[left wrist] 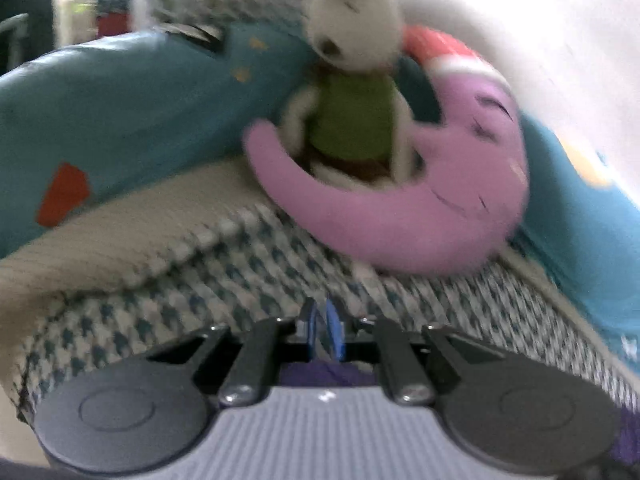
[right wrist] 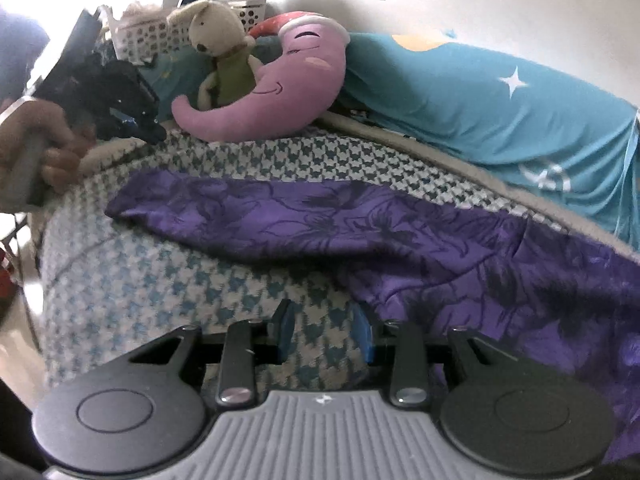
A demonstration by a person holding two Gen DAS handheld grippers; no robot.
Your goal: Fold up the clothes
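in the left wrist view our left gripper (left wrist: 322, 330) sits low over the houndstooth blanket (left wrist: 224, 276), its blue pads (left wrist: 333, 330) drawn together with almost no gap. a scrap of purple garment (left wrist: 320, 374) shows just behind the pads, against the gripper body; the blur keeps us from telling whether the pads pinch it. ahead, well apart from the pads, a pink moon pillow (left wrist: 400, 216) lies on the blanket with a white bunny (left wrist: 352, 92) propped in its curve, and a teal pillow (left wrist: 120, 112) runs behind them.

in the right wrist view our right gripper (right wrist: 324, 334) hangs partly open over the blanket (right wrist: 160, 288), with only houndstooth cloth showing between its pads (right wrist: 283, 330) and nothing held. the garment (right wrist: 360, 224) lies flat on the blanket just ahead and to the right of the pads, its near edge beside the right pad. its long axis runs from a narrow end at upper left to a wide spread at lower right, where it leaves the frame. at far left a hand (right wrist: 48, 148) holds the left gripper (right wrist: 132, 124), pointing down to the blanket beyond the narrow end. the moon (right wrist: 280, 84), bunny (right wrist: 220, 40) and teal pillow (right wrist: 500, 108) lie behind.
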